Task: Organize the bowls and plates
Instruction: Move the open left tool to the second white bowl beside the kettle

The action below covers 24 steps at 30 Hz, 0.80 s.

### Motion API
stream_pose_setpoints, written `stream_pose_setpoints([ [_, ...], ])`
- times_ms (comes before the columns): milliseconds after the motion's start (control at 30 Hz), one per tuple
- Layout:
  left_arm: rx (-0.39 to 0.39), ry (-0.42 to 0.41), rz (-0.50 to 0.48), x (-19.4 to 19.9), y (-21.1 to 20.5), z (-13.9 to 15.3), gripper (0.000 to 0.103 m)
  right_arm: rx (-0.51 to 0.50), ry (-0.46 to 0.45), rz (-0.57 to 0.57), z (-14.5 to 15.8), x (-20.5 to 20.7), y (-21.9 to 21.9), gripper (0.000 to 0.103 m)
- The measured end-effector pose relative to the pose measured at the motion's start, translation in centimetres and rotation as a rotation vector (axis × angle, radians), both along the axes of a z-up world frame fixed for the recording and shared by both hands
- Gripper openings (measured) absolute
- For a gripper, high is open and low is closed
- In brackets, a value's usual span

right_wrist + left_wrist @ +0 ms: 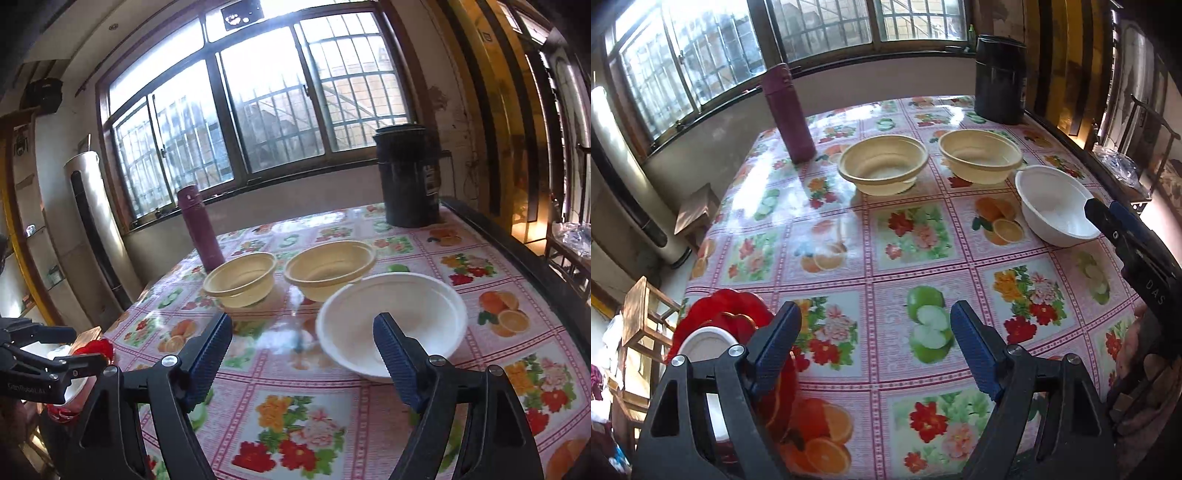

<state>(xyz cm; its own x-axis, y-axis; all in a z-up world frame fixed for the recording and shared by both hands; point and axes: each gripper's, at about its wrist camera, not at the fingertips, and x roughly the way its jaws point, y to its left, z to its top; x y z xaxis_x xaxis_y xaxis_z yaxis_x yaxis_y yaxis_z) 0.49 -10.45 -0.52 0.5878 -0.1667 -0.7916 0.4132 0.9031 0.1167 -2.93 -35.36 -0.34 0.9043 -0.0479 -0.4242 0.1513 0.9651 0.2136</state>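
- Blue ribbed pads of your left gripper stand wide apart over the fruit-and-flower tablecloth, nothing between them.
- Your right gripper is equally spread and empty, one pad in front of the white bowl, not pressing it.
- Beyond it, two beige bowls sit apart, unstacked.
- At the table's near-left edge, red plates lie stacked with a small white dish on top, which looks like finished work.
- A maroon flask and black canister stand at the back.
- Left to do, by my reading: gather the three loose bowls.
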Motion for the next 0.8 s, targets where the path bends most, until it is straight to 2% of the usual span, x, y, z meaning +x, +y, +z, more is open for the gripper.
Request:
stream_pose_setpoints([
  [200,-0.001,0.093,-0.055,1.5,-6.0,-1.4,0.083,0.035,0.068,-0.140,-0.8,-0.3,-8.2,0.081],
  [400,-0.018,0.120,-0.061,3.6,-10.7,-1.1,0.083,0.084,0.086,-0.196,-0.3,1.6,-13.0,0.081],
  [567,0.002,0.120,-0.065,5.4,-13.9,-1.3,0.083,0.132,0.144,-0.163,-1.9,4.6,-13.9,0.081],
  [800,0.007,0.154,-0.022,8.1,-16.1,-2.9,0.083,0.160,0.175,-0.156,-3.1,4.8,-14.0,0.081],
])
